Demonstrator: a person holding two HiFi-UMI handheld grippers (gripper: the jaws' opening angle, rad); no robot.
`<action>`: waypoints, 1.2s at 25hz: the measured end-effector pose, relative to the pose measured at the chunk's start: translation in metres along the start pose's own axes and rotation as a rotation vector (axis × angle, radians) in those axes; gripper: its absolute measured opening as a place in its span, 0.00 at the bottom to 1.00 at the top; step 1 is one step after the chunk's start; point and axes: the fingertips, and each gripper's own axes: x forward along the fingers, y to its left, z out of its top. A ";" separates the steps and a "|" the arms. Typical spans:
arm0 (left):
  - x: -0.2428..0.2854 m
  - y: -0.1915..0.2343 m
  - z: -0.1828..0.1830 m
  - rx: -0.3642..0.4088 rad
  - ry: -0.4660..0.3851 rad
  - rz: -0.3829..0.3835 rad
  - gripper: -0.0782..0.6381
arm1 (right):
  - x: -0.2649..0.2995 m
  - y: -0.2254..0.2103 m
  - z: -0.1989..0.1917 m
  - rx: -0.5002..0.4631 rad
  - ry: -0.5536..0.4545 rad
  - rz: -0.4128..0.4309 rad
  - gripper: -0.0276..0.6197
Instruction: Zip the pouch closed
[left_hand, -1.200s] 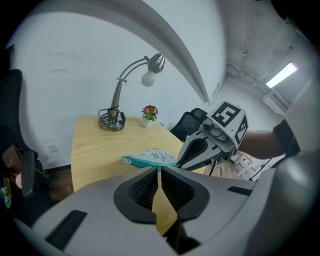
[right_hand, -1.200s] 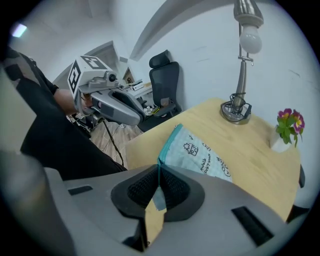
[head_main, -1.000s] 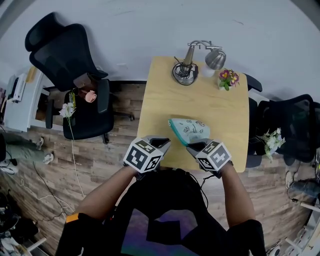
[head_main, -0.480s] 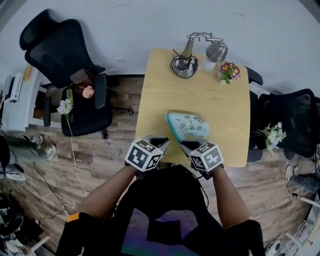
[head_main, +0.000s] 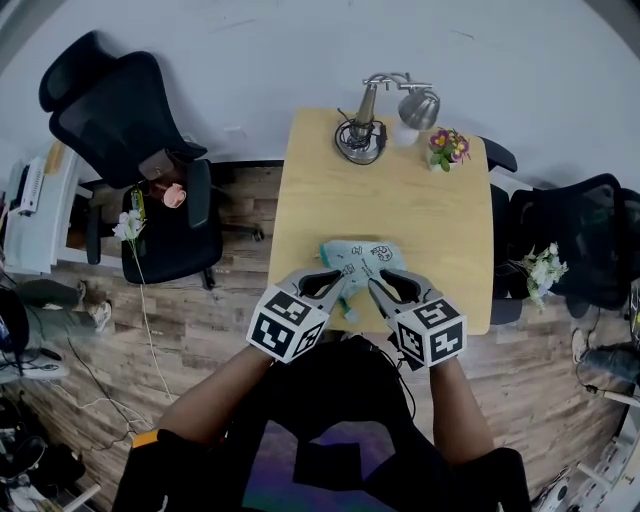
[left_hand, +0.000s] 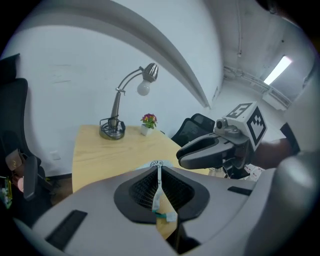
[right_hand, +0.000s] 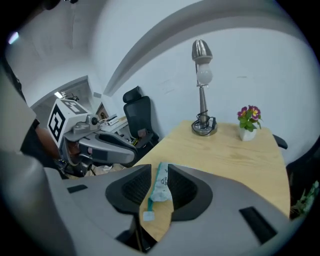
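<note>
The pale mint pouch (head_main: 362, 260) with a cartoon print and a teal zip hangs over the near part of the wooden table (head_main: 310, 190), between the two grippers. My left gripper (head_main: 336, 284) is shut on a thin edge of the pouch (left_hand: 158, 192), which runs as a strip between its pads. My right gripper (head_main: 384, 286) has just been opening its jaws. They now stand apart around the other edge of the pouch (right_hand: 161, 184), with a gap beside the fabric. A small white tag (right_hand: 147, 216) dangles below.
A desk lamp (head_main: 375, 118) and a small pot of flowers (head_main: 444, 148) stand at the table's far edge. Black office chairs stand to the left (head_main: 130, 140) and right (head_main: 580, 240). Wood floor lies all around.
Both grippers have risen and the pouch has come up off the table towards the near edge. The right gripper's jaws, closed at the pouch before, have spread apart.
</note>
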 end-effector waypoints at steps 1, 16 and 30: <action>-0.003 -0.002 0.008 0.010 -0.024 0.011 0.13 | -0.004 -0.001 0.006 0.004 -0.021 -0.019 0.22; -0.067 -0.002 0.098 0.118 -0.328 0.261 0.12 | -0.051 -0.005 0.078 -0.034 -0.256 -0.277 0.07; -0.090 -0.004 0.110 0.135 -0.410 0.306 0.12 | -0.079 0.005 0.107 -0.035 -0.390 -0.351 0.07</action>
